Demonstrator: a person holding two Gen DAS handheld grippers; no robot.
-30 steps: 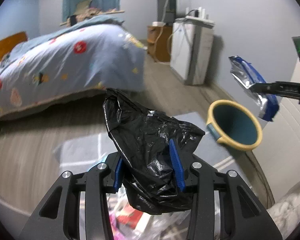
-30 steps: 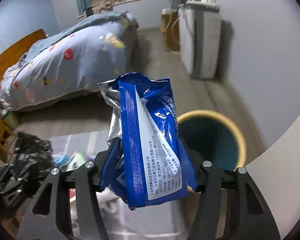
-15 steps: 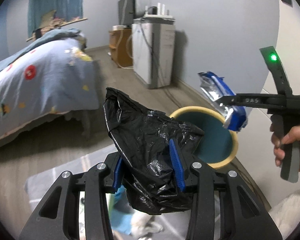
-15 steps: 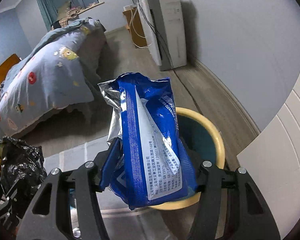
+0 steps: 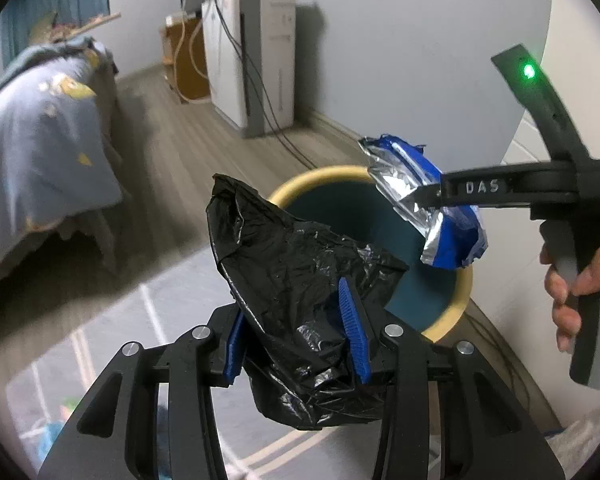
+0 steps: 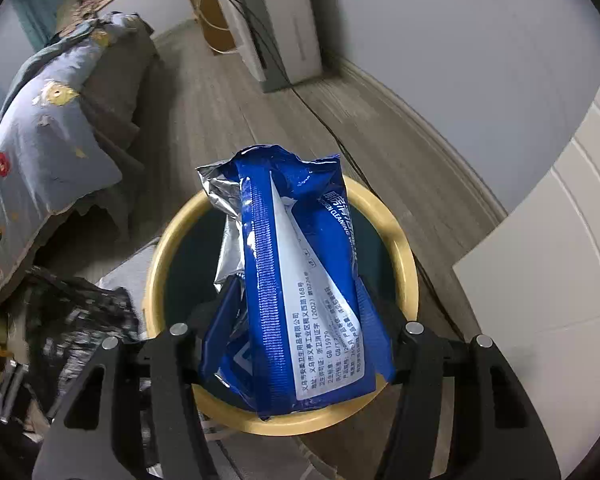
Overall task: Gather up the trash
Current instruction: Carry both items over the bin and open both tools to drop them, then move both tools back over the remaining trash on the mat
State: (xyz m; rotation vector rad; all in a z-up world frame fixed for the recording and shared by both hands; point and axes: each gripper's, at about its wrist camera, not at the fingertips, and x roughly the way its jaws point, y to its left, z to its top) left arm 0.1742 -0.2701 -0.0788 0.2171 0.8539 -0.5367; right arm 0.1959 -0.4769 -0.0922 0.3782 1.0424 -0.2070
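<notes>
The right gripper is clamped on a blue wrapper, directly above the yellow-rimmed bin. The left gripper pinches a black bag beside the bin's rim.

Crumpled black plastic bag and blue foil packet held, seemingly over the yellow-rimmed bin

Both wrist views look steeply down, close over the yellow-rimmed bin; each also shares the bed.
</notes>
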